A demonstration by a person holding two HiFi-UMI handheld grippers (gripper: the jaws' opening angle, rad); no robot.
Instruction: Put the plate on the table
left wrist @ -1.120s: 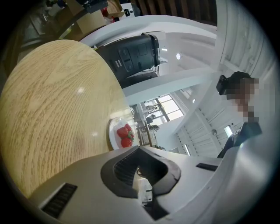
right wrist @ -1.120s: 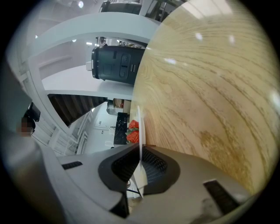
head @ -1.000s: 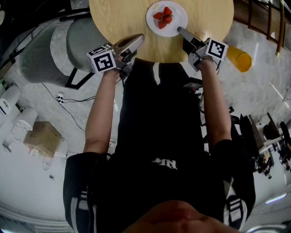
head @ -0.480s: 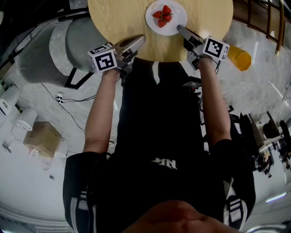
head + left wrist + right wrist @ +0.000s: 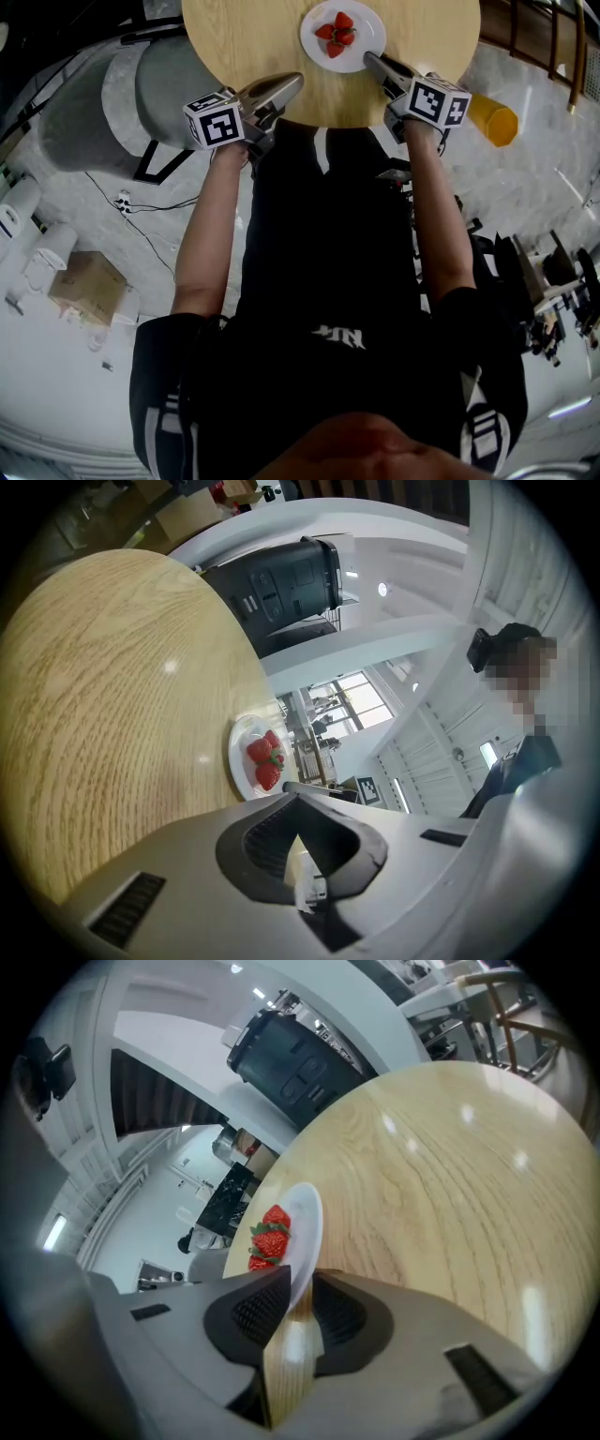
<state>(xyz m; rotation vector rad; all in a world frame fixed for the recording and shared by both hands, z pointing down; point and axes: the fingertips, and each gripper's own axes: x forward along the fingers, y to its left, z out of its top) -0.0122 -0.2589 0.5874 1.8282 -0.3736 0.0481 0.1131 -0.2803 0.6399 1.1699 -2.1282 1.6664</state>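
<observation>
A white plate (image 5: pixel 360 54) with red strawberries (image 5: pixel 336 34) lies flat on the round wooden table (image 5: pixel 253 47), at its right half. My right gripper (image 5: pixel 370 59) reaches the plate's near right rim. In the right gripper view the plate (image 5: pixel 304 1222) has its rim between the jaws, which have just been opening; a gap shows beside the rim, so this gripper (image 5: pixel 302 1283) is open. My left gripper (image 5: pixel 292 82) hovers shut and empty at the table's near edge, left of the plate. Its own view shows the plate (image 5: pixel 240 759) ahead on the table (image 5: pixel 112 686).
A yellow container (image 5: pixel 492 120) lies on the floor right of the table. A grey rounded seat (image 5: pixel 141 89) stands to the left, with a cardboard box (image 5: pixel 84 286) and cables further out. A black machine (image 5: pixel 281 583) and a person (image 5: pixel 516 724) are beyond the table.
The right gripper has rolled, its marker cube turning to face up, and its jaws have parted around the plate's rim. The plate rests where it was; the left gripper has kept still.
</observation>
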